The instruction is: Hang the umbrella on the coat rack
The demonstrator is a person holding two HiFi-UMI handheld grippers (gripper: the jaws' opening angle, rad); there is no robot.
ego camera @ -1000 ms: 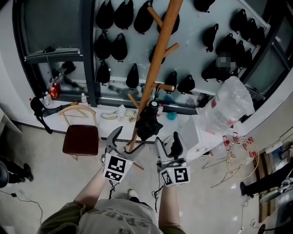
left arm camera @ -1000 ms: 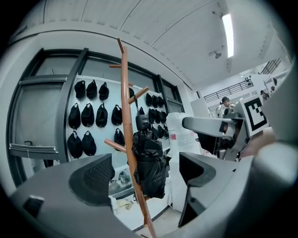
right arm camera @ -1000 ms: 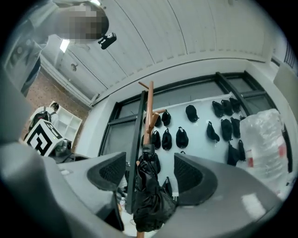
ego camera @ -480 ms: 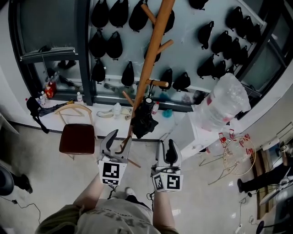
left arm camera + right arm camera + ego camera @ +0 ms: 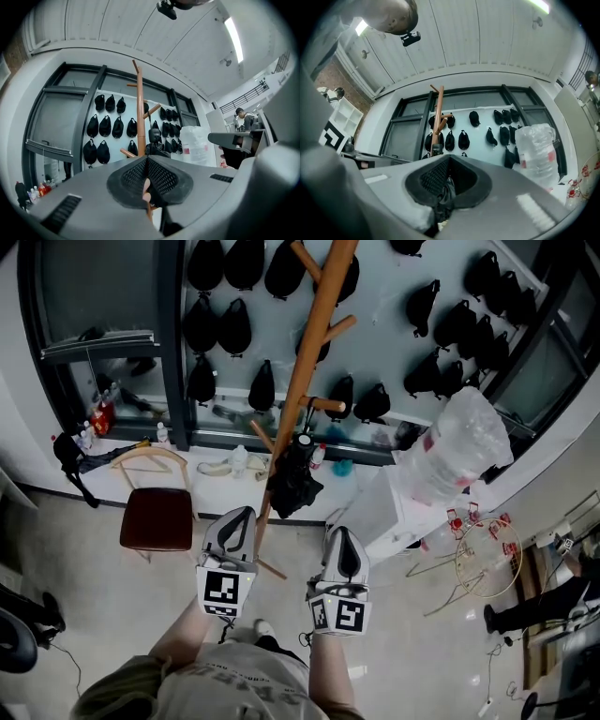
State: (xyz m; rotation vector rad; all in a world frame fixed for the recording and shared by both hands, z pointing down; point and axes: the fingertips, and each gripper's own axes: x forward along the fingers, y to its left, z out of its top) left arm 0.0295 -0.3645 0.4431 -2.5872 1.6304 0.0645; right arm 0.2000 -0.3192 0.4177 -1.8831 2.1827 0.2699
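Note:
A folded black umbrella [image 5: 293, 479] hangs from a peg low on the wooden coat rack [image 5: 302, 381], close against its pole. My left gripper [image 5: 234, 519] is shut and holds nothing; it sits just left of the pole's lower end, apart from the umbrella. To the right of the pole and nearer to me, my right gripper [image 5: 342, 538] is also shut and holds nothing. The left gripper view looks over the closed left gripper [image 5: 146, 161] at the rack [image 5: 140, 117] and the umbrella [image 5: 154, 139] straight ahead. The right gripper view shows the closed right gripper [image 5: 449, 161] with the rack [image 5: 439, 110] beyond.
A dark red chair [image 5: 157, 518] stands left of the rack, with wooden hangers [image 5: 150, 460] behind it. A big clear plastic bag [image 5: 455, 451] rests on a white cabinet [image 5: 380, 512] at the right. Black bags [image 5: 234, 329] hang on the back wall. A wire hoop [image 5: 487, 559] lies on the floor.
Both grippers' jaws went from wide open to shut. Both hands drew back a little from the umbrella and the rack, towards me.

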